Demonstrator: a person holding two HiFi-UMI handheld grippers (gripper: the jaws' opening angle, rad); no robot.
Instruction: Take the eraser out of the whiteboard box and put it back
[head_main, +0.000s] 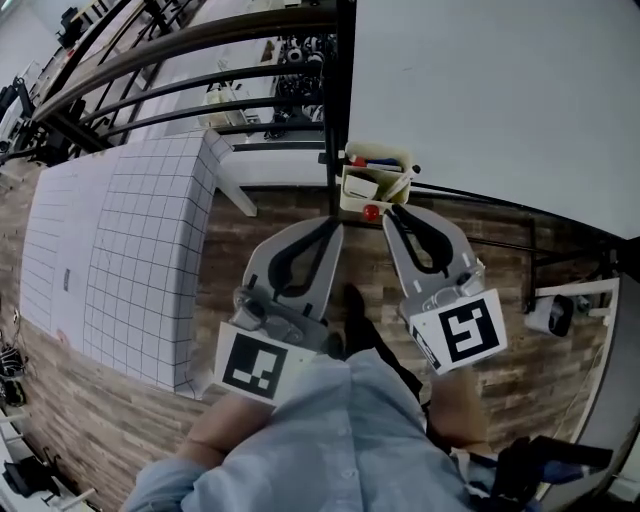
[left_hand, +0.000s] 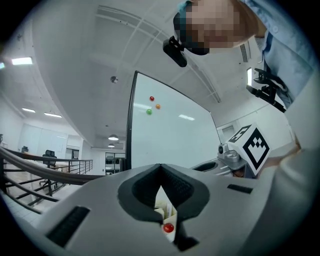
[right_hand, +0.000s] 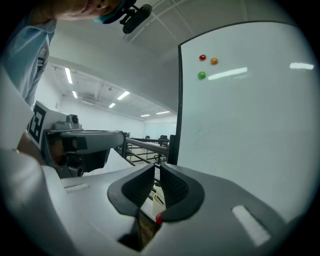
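The eraser (head_main: 358, 187) seems to be the pale oblong block lying in the left part of the box (head_main: 392, 192), though it is too small to be sure. The box is a small cream open-topped tray fixed at the whiteboard's (head_main: 500, 90) lower left corner, beside its dark frame post. Markers (head_main: 375, 161) with red and blue caps lie at its far side, and a round red magnet (head_main: 371, 212) sits on its near wall.

The left gripper (head_main: 334, 224) points at the box from just near it. Its dark ribbed pads meet at the tips and hold nothing. The right gripper (head_main: 392, 212), beside it, has its pads a narrow slit apart, also empty.

The board is smooth, glossy white. The floor (head_main: 300, 215) is brown wood plank. To the left lies a white gridded panel (head_main: 150, 260).
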